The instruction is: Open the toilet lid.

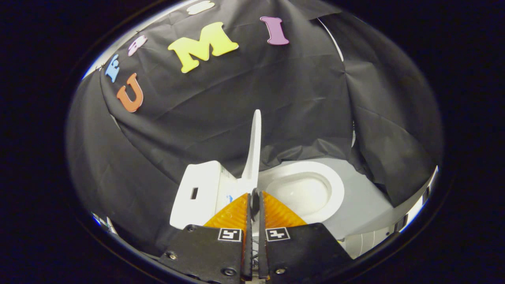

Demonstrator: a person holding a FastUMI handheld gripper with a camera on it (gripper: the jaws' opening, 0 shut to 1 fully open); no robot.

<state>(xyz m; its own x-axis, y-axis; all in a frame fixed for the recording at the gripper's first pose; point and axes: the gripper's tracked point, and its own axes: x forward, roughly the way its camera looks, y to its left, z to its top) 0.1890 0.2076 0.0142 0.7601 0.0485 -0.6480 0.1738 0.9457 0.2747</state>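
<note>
The white toilet lid (255, 146) stands raised, seen edge-on as a thin upright slab between the tank (197, 195) and the open bowl with its seat ring (311, 189). My gripper (255, 195) is shut, its fingers pressed close together with only a narrow dark slit between them. The fingertips sit just short of the lid's hinged base, and nothing white shows between them. The bowl lies beyond the right finger and the tank beyond the left finger.
Black cloth walls hang close behind and to both sides of the toilet. A grey floor (367, 201) spreads to the right of the bowl. A white rounded body (367, 238) shows below the bowl near the right finger.
</note>
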